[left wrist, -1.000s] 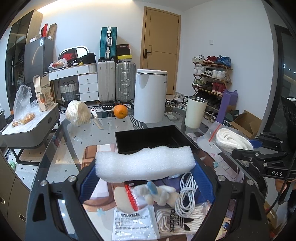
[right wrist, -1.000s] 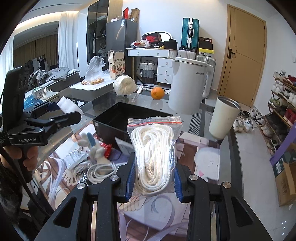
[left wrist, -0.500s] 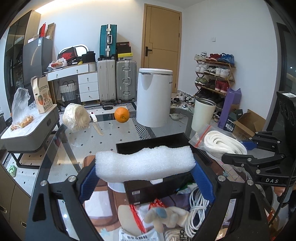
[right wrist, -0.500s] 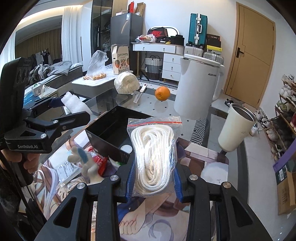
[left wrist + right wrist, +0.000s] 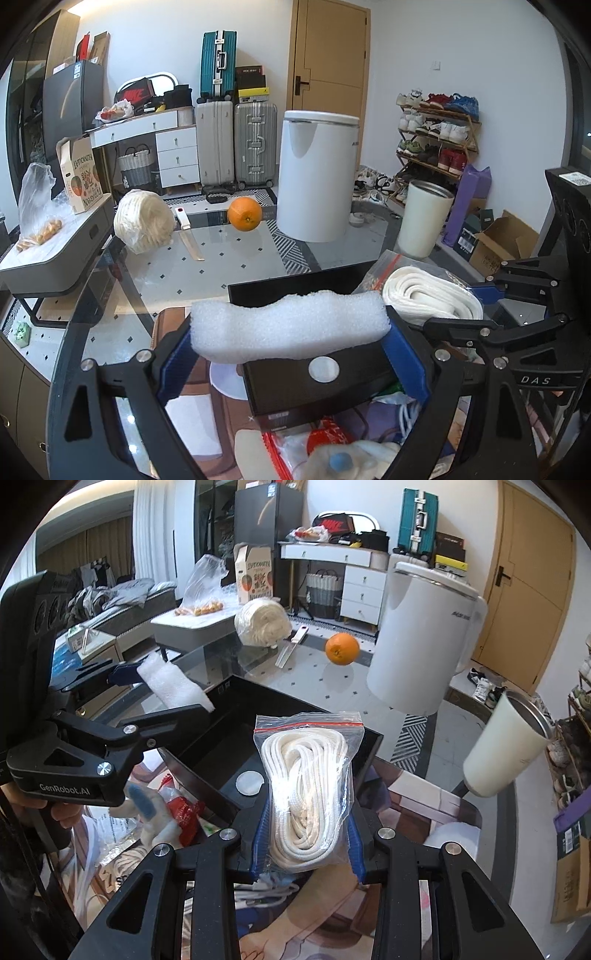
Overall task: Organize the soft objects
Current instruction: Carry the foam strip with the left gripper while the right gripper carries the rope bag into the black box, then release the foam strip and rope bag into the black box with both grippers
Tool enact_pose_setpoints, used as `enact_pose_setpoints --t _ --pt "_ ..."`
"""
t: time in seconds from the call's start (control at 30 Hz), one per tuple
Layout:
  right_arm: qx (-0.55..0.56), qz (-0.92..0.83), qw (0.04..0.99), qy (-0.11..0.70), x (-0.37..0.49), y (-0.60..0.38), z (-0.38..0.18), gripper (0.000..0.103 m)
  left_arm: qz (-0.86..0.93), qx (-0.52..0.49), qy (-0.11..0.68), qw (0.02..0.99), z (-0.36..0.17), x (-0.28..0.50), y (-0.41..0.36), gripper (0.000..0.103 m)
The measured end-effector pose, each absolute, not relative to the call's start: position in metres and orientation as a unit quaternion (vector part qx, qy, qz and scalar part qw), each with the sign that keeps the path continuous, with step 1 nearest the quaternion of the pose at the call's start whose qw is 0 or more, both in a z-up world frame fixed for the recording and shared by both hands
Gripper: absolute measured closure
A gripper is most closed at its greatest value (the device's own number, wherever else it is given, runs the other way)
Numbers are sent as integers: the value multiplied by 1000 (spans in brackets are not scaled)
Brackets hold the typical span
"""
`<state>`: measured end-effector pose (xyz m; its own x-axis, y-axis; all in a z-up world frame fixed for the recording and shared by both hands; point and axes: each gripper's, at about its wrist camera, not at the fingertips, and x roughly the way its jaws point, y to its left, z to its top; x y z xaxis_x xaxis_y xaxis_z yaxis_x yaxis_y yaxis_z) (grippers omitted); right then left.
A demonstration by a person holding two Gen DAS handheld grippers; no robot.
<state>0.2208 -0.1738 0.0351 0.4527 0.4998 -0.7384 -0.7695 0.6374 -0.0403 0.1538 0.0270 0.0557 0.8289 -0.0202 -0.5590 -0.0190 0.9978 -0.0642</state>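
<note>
My left gripper (image 5: 290,343) is shut on a white foam block (image 5: 291,325), held crosswise between its blue pads over the near wall of an open black box (image 5: 280,286). In the right wrist view, my right gripper (image 5: 308,834) is shut on a zip bag of white rope (image 5: 306,775), which hangs above the box's (image 5: 221,746) near right corner. The left gripper (image 5: 110,738) and its foam (image 5: 173,685) show at the box's left side. The rope bag (image 5: 428,295) also shows at the right of the left wrist view. The box holds only a round white sticker.
On the glass table beyond the box are an orange (image 5: 244,218), a white yarn ball (image 5: 144,221), a knife (image 5: 190,240), a tall white appliance (image 5: 317,177) and a white tumbler (image 5: 424,218). A plush toy (image 5: 147,808), a red-sealed bag and cables lie near the box.
Both grippers have moved forward with their loads, from above the clutter in front of the box to over the box itself. Neither grip has changed.
</note>
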Motion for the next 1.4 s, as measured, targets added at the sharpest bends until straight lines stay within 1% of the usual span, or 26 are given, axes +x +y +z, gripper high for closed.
enact_pose_setpoints --t 0.47,0.7,0.8,0.83,0.87,0.93,1.1,1.23,1.3,1.37,1.4 --pt "-299 429 769 368 244 -123 18 68 7 -54 304 951 43 165 39 13" --pt "-332 446 743 372 254 -110 8 67 3 -48 309 950 41 168 37 13" --pt "-336 453 736 375 259 -109 7 57 2 -48 311 949 40 170 38 13" --pt "-339 455 736 370 259 -110 8 51 2 -48 311 949 39 170 38 13" --pt "-341 456 736 366 259 -112 9 48 2 -48 311 949 39 170 38 13" --pt "-346 455 737 361 258 -115 11 46 1 -46 312 949 38 170 39 13" --pt "-342 450 743 359 256 -121 11 45 5 -41 313 949 38 171 37 12" --pt "-329 451 751 354 252 -130 16 43 8 -35 314 949 36 172 34 12" --pt "-323 452 754 351 249 -134 18 43 8 -33 315 949 36 172 33 11" --pt "-319 451 758 346 244 -138 22 41 2 -38 316 948 36 171 33 5" --pt "-319 451 759 344 242 -140 24 39 -1 -38 316 948 37 170 32 5"
